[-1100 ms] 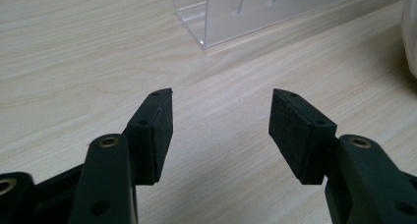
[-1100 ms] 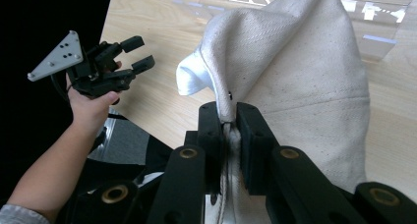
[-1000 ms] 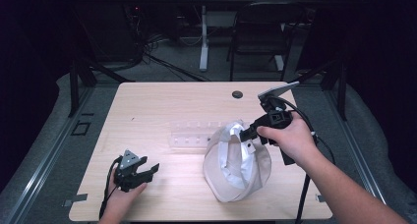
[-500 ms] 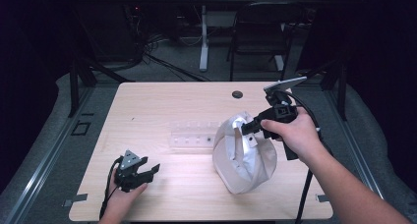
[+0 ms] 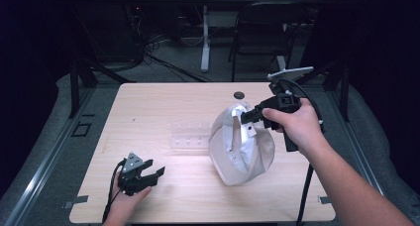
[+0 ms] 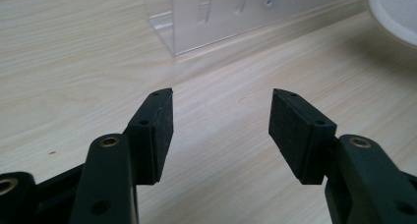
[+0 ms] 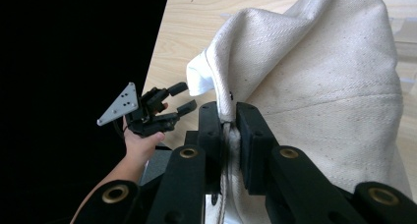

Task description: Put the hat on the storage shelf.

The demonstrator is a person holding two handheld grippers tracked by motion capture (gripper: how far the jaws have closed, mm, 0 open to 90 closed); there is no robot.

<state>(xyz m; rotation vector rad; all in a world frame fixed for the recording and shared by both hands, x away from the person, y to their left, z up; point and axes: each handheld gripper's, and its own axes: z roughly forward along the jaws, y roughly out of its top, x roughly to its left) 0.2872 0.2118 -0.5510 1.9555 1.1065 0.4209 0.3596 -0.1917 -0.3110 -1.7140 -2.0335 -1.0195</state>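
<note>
Wooden table – the right gripper pinches the cloth bag near the right edge; the left gripper waits open by the near-left corner

Light wood-grain surface, rectangular, with dark floor around it. A clear plastic rack lies near the middle, a small dark round disc sits close to the far edge, and the cream cloth cap stands just right of the rack with its lower end on the wood. The left gripper rests low at the near-left corner in a hand, jaws apart over bare wood.
</note>
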